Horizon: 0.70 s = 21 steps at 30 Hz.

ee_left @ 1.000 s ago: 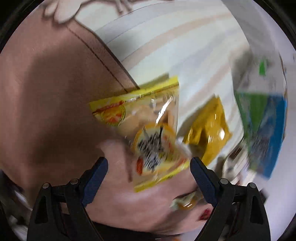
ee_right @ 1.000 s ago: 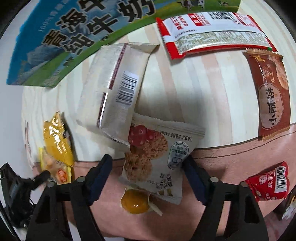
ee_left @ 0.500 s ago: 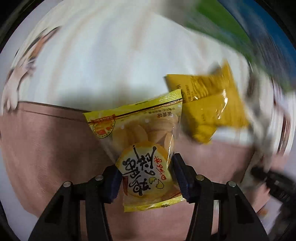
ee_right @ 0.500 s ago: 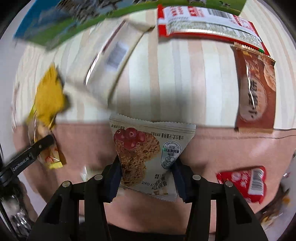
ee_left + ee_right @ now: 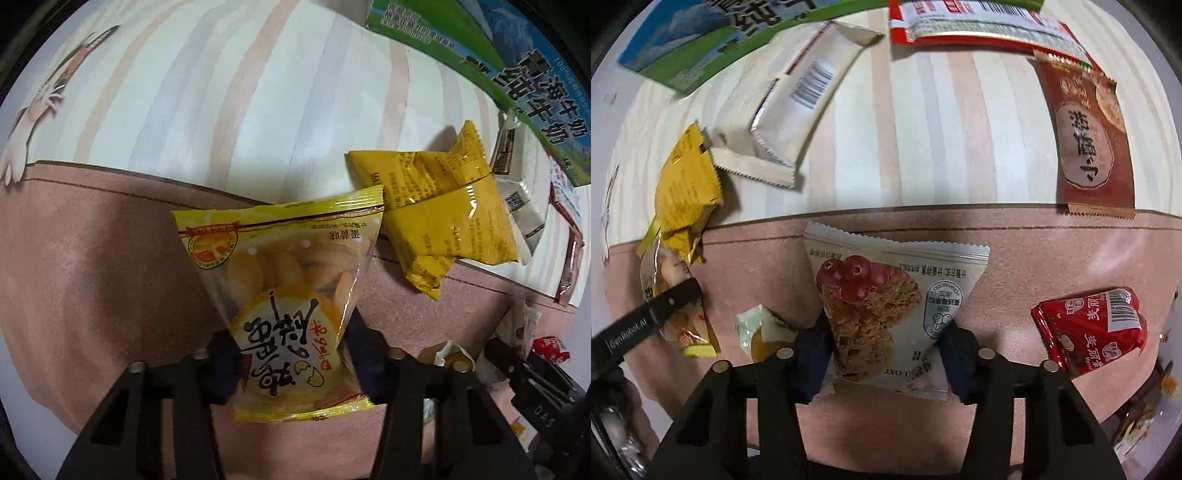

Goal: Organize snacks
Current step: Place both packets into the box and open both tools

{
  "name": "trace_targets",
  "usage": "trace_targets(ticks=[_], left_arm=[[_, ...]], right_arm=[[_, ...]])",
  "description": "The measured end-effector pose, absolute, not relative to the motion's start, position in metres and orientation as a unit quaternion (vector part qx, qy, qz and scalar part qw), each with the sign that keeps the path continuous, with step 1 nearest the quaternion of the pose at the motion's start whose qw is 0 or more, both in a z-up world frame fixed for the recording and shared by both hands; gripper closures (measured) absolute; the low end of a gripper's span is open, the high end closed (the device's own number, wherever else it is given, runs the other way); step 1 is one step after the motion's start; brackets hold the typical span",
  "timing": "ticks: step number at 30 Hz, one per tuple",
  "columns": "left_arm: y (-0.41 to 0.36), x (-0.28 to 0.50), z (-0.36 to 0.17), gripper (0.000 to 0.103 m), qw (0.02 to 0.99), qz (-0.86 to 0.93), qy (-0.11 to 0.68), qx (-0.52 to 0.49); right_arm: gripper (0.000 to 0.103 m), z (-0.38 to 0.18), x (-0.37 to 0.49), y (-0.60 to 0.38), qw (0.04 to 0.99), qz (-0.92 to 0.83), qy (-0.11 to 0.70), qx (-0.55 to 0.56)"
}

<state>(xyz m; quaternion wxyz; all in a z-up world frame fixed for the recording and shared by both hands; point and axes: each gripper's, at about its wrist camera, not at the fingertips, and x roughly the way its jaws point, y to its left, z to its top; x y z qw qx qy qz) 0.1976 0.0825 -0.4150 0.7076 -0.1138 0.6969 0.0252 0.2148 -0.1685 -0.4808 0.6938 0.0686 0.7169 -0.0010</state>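
We've got two snacks gripped at once. The yellow egg-biscuit pack (image 5: 291, 295) sits pinched at its lower half in the left gripper (image 5: 291, 363), both pads pressed into its sides, pack upright over the pink band of the cloth (image 5: 92, 277). In the right wrist view, the oat cranberry cookie pack (image 5: 886, 306) is clamped the same way in the right gripper (image 5: 884, 360), lower part squeezed between the pads, also over the pink band.

Just right of the egg-biscuit pack we see two plain yellow packets (image 5: 447, 221) overlapping each other, straddling the line where pink meets the striped area. Beyond them lies a white wrapper (image 5: 790, 110) with a barcode, and a green-blue milk carton (image 5: 517, 62) at the far edge.

From the right wrist we also spot a brown biscuit pack (image 5: 1089, 136) on the stripes, its lower edge touching the pink border, a long red-white packet (image 5: 979, 26) at the top, and a small red candy bag (image 5: 1097, 328) on the pink, well right of the cookie pack. A small half-open wrapper (image 5: 764, 332) lies between the two grippers.
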Motion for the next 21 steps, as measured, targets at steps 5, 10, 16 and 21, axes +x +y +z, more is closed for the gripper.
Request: trace_targets(ticks=[5,10,16,21], left_arm=[[0.087,0.182,-0.387,0.062,0.722,0.014,0.684,-0.1],[0.086,0.181,-0.338,0.062,0.746,-0.004,0.659,-0.096],[0.063,0.216,-0.242,0.062,0.792,-0.064,0.599,-0.103],[0.045,0.297,-0.187,0.062,0.819,-0.098,0.56,-0.078]], right_arm=[[0.053,-0.459,0.21,-0.178,0.699,0.02,0.709,0.097],[0.053,-0.409,0.216,-0.188,0.718,0.057,0.68,0.135],[0.053,-0.333,0.257,-0.205,0.755,0.09,0.627,0.168],[0.053,-0.279,0.313,-0.209,0.786,0.097,0.586,0.172]])
